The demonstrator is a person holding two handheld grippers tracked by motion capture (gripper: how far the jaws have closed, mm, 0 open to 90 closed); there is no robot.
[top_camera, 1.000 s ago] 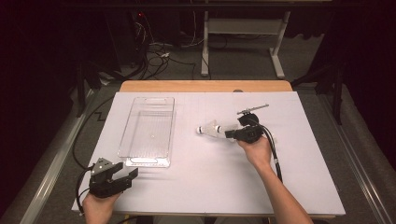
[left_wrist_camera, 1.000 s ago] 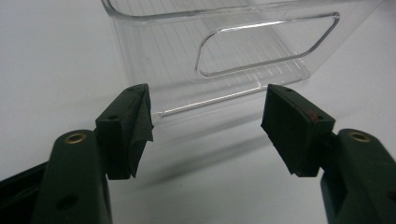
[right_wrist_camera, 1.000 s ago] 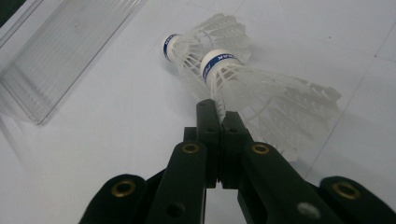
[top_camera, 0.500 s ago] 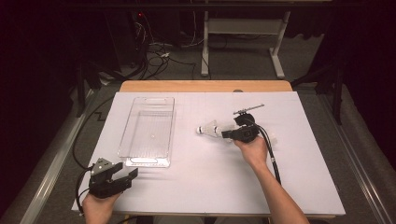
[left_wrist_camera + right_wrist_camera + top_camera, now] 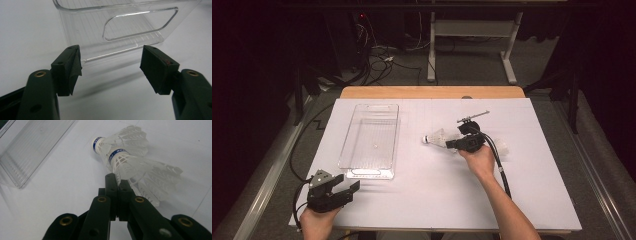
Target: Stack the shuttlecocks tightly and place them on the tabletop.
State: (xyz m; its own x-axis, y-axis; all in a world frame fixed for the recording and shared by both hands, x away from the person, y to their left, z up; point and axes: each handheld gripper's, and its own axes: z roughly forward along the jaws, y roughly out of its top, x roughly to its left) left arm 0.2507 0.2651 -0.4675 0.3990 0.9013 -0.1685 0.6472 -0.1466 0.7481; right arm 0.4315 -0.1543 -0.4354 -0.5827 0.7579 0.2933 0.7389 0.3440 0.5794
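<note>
Work in hand: moving shuttlecocks into the bin (image 5: 371, 140), by my reading.
Right gripper (image 5: 117, 180): jaws clenched together on the skirt edge of the near shuttlecock (image 5: 140, 170); a thin bit of white skirt sits pinched at the tips.
Second shuttlecock (image 5: 120, 138): lies just behind the pinched one, touching it or nearly so (hard to separate the skirts).
Where they are: on the white table (image 5: 437, 195), right of centre, well apart from the bin; in the high view the shuttlecocks (image 5: 437, 137) lie just left of the right gripper (image 5: 451, 145).
Left gripper (image 5: 110, 67): jaws released wide, nothing between them, facing the bin's near handle end (image 5: 140, 23); in the high view it rests at the near left corner (image 5: 353, 187).
Done: the grasp looks made.
Left: the bin holds no shuttlecock, so carry and drop remain, probably for both.
Writing: blue bands around both corks carry white letters; on the near one "AK" shows, the rest is hidden.
</note>
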